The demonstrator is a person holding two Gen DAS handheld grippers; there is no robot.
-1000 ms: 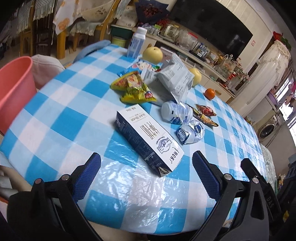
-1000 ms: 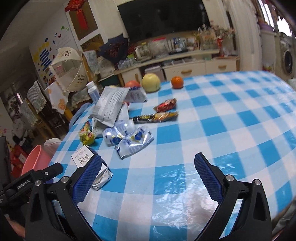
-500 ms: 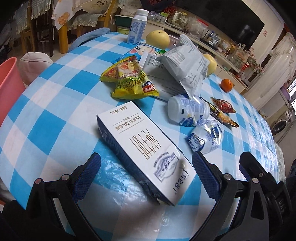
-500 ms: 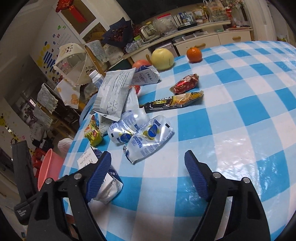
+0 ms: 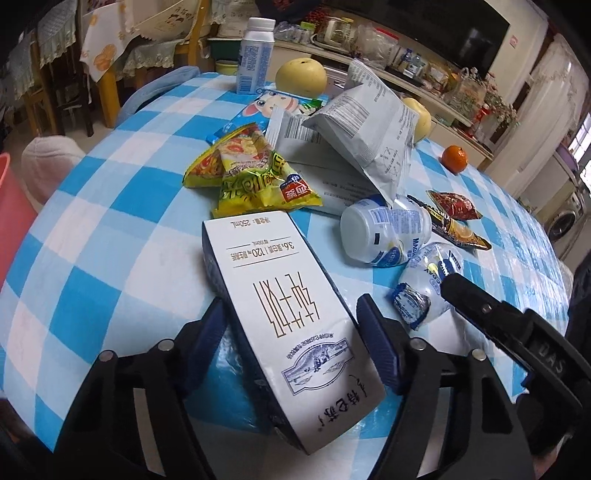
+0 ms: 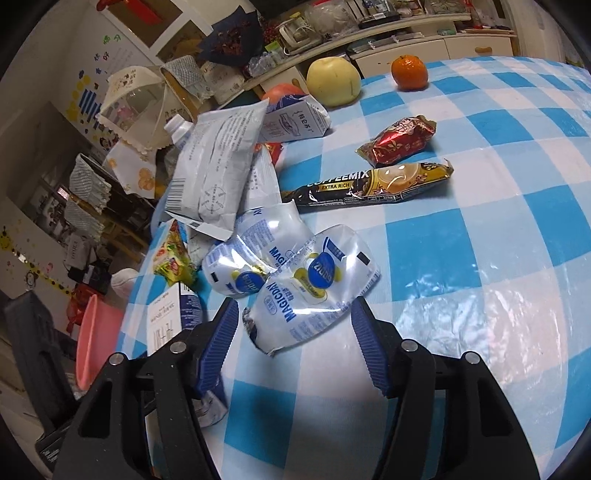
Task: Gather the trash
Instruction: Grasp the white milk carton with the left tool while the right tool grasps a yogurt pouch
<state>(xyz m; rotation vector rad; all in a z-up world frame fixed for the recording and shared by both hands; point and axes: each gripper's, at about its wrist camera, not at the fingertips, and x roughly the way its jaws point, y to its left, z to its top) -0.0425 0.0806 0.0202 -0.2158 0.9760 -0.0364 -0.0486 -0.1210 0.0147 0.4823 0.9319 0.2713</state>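
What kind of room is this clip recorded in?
Most likely a lived-in home dining or living room: a table with a blue checked tablecloth, a large dark TV above a cluttered sideboard, and a washing machine beyond.
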